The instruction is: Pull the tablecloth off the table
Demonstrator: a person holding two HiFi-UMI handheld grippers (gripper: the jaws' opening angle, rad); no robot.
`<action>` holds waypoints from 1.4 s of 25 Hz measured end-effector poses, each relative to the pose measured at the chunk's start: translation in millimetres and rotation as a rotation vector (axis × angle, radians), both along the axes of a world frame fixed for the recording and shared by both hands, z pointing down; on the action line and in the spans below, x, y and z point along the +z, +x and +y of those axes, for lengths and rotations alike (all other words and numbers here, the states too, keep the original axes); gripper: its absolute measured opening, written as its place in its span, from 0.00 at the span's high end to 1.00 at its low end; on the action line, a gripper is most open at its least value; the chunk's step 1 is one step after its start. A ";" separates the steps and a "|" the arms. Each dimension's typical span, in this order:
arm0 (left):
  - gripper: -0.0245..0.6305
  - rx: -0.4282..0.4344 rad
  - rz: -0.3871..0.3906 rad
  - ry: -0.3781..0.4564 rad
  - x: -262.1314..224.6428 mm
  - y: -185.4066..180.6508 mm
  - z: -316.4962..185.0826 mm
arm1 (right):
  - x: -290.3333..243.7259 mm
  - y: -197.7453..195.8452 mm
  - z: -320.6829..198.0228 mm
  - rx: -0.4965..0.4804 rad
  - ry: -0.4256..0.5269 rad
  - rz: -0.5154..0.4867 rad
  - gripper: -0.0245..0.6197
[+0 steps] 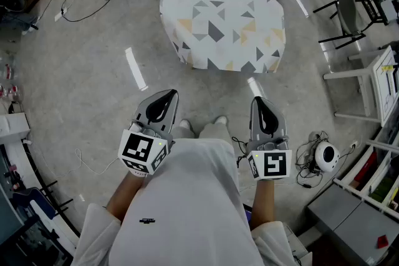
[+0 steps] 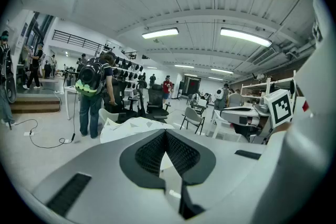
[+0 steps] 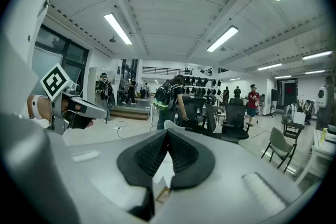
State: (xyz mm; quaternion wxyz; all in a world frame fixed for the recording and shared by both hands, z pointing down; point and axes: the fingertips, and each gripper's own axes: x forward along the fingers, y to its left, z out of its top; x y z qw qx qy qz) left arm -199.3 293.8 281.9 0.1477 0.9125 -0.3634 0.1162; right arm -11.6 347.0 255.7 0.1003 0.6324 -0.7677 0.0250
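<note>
Lying at the head view's upper centre, the tablecloth is kept well apart from the left gripper and right gripper, both closed and empty. Unless the jaws are opened first, its hem could be missed.

bright, even indoor light from long ceiling strip lights. head view: white glare streaks on the glossy floor, shadows faint and soft, tablecloth pale but not blown out, corners darker. both gripper views: strong fisheye bending, black corners, near foreground slightly soft, distant people small and unsharp.
</note>
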 end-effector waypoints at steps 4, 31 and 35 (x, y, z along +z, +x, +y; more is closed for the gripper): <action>0.95 0.020 0.006 -0.015 -1.0 5.6 45.7 | 6.5 -12.3 42.7 -0.006 -0.002 -0.011 0.94; 0.95 -0.022 -0.013 0.029 -10.3 113.2 144.9 | -4.3 82.7 133.7 -0.083 0.083 -0.073 0.91; 0.95 -0.031 -0.018 0.028 -12.6 119.2 148.7 | -3.3 90.2 136.2 -0.086 0.083 -0.096 0.91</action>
